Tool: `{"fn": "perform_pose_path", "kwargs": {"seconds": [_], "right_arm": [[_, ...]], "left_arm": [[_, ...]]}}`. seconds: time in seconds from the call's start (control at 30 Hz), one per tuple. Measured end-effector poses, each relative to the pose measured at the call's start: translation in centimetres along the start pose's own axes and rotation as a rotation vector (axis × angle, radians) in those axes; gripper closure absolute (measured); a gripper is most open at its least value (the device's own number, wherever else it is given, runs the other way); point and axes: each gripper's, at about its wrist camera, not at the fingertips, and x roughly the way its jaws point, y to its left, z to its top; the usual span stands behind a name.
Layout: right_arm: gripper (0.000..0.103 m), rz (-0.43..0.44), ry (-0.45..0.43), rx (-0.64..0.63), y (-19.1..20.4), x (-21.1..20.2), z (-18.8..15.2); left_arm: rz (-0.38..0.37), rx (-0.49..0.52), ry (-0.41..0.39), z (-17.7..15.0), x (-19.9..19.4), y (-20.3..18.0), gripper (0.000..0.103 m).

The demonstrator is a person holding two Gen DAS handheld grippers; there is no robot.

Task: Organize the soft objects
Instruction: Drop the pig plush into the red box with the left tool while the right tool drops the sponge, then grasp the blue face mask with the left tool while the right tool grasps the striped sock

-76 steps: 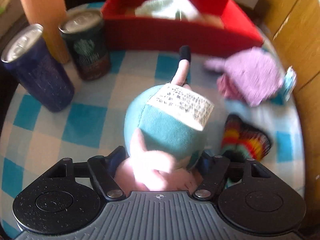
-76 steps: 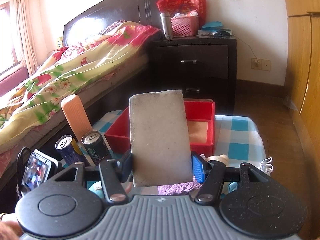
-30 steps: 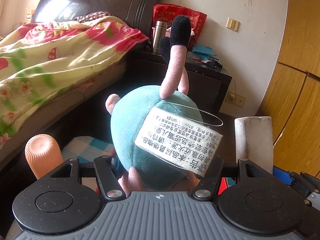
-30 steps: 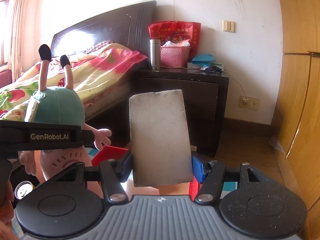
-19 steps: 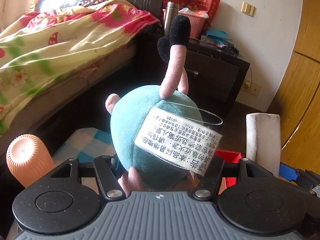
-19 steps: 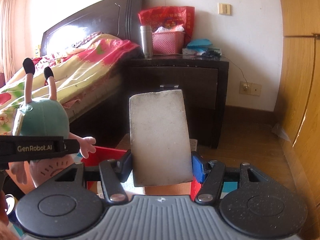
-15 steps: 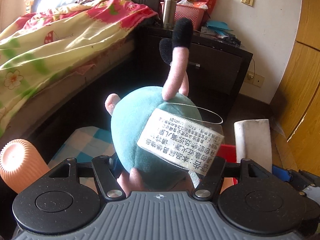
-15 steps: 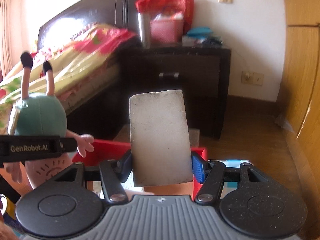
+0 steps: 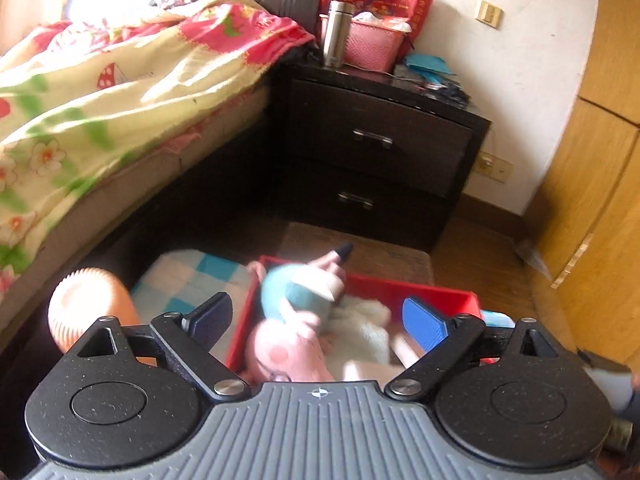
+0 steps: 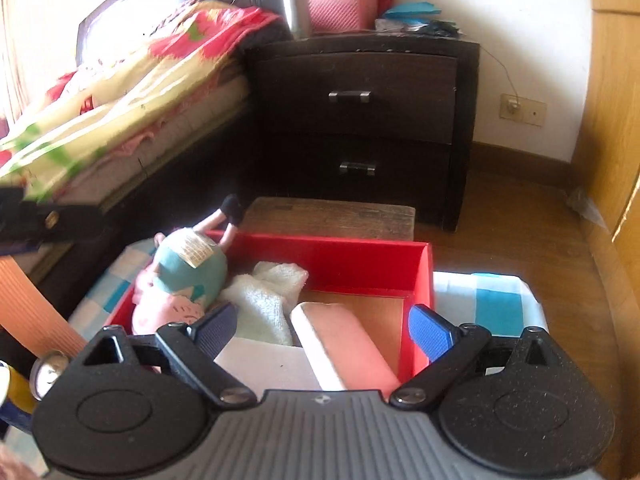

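The teal and pink plush toy [image 9: 296,316] lies in the left end of the red box [image 9: 420,290], free of my left gripper [image 9: 316,320], which is open above it. In the right wrist view the plush toy [image 10: 180,280] leans on the red box's [image 10: 340,256] left wall beside a white towel [image 10: 264,300]. The pale sponge block [image 10: 340,348] lies in the box, under my open right gripper [image 10: 320,328].
An orange ribbed bottle [image 9: 88,308] stands left of the box on the blue-checked cloth [image 9: 188,280]. A can top [image 10: 44,372] shows at lower left. A dark nightstand [image 10: 360,120], a bed [image 9: 100,100] and wooden wardrobe doors [image 9: 600,160] surround the table.
Both grippers tipped down over the red box and opened. The plush toy dropped from the left gripper into the box. The sponge block dropped from the right gripper into the box.
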Motion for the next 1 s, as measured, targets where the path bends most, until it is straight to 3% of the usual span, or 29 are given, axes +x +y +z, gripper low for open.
{"fn": "perform_pose_path", "kwargs": {"seconds": [0.43,1.0], "right_arm": [[0.030,0.033,-0.072,0.008,1.4,-7.4,-0.2],[0.030,-0.001,-0.005,0.033,-0.8,-11.6,-5.1]], "left_arm": [[-0.043,0.038,0.089,-5.3,-4.9,1.6,0.012],[-0.145,0.197,0.400,-15.6,-3.2,-0.7,0.011]]}}
